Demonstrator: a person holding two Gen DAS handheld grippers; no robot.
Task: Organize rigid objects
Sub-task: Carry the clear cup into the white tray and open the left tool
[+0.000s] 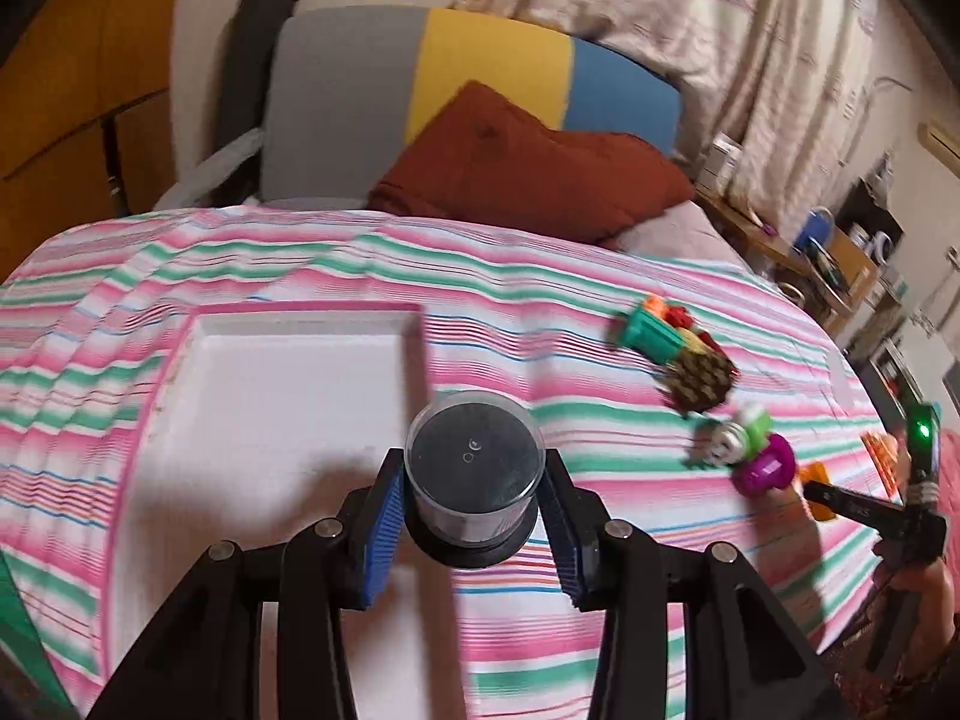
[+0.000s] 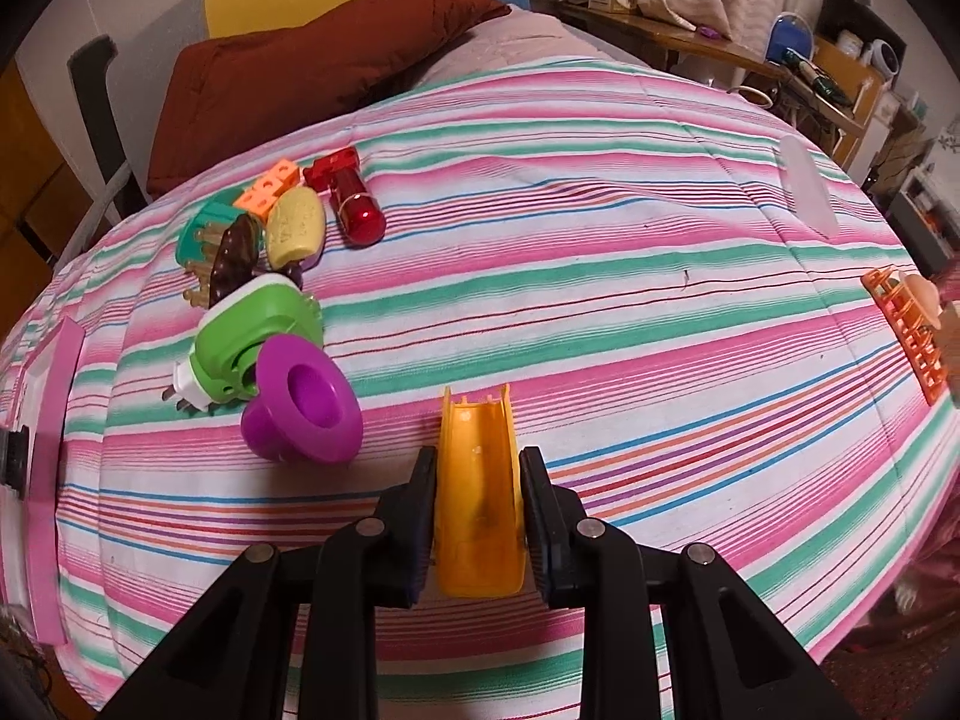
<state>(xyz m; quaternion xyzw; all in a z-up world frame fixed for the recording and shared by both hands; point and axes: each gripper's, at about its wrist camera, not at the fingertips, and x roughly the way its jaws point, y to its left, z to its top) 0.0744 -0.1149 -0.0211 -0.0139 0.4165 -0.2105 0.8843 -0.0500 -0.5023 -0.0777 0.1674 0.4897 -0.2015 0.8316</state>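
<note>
Item 1: clear-walled cylinder with dark top [image 1: 474, 468]. Held in the left tool [image 1: 474, 498], blue pads clamped on opposite sides of its wall, above the near right corner of the white tray with pink rim [image 1: 414, 315] on the striped bed cover [image 1: 540, 276]. Rigid, probably light; the smooth plastic wall looks slippery and could flex or crack under hard squeezing. The mid-wall hold looks best, above the wider black base [image 1: 474, 549].

Item 2: yellow-orange plastic half-shell [image 2: 477, 480]. Clenched in the right tool [image 2: 477, 468], jaws at their tightest on its two long edges, open hollow side up, just over the bed cover. Thin-walled, light, stiff; the edges may bow inward, so a grip low on the thicker rounded end seems safer.

Items 3, awaiting sorting, loose on the bed cover: purple cup [image 2: 303, 414] on its side, touching the green-and-white plug-in piece [image 2: 252, 342]; beyond them a pile with a red capsule [image 2: 354, 207], yellow oval [image 2: 294, 231], brown piece and teal holder. All hard, small plastics, likely light; rounded ones may roll.

Item 4: orange rack [image 2: 906, 336], far right edge, partly hidden.
</note>
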